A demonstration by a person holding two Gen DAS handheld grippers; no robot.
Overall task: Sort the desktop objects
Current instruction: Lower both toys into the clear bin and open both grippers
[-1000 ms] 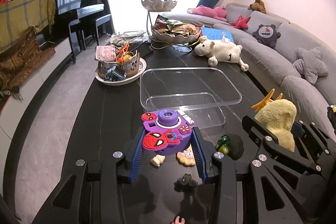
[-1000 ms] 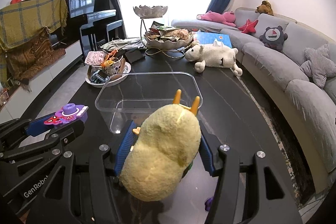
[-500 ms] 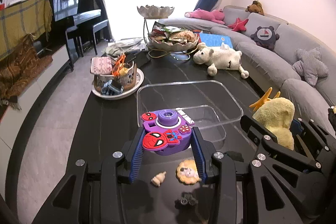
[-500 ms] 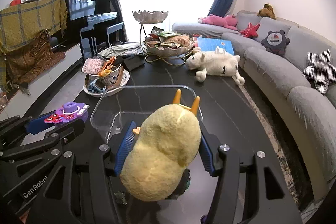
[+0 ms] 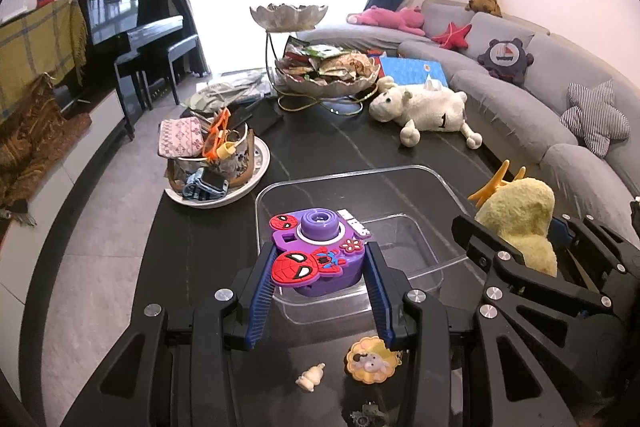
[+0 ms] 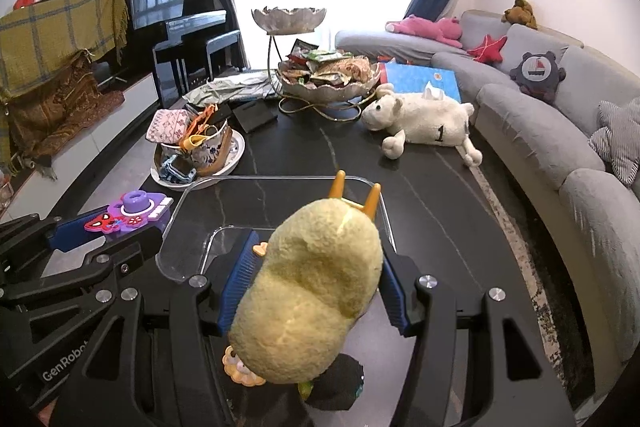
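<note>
Both tongs are full: the left gripper [image 5: 320, 269] clenches a purple plastic Spider-Man toy camera [image 5: 318, 253] over the near end of the clear plastic bin [image 5: 436, 183], while the right gripper [image 6: 314, 283] squeezes a yellow plush duck [image 6: 308, 291], seemingly above the bin's near edge.

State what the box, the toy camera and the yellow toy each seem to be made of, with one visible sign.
Box: clear glossy plastic, seemingly; the dark table shows through it.
Toy camera: smooth purple plastic with what look like rubbery stuck-on figures.
Yellow toy: plush fabric; its surface is fuzzy and matt.
</note>
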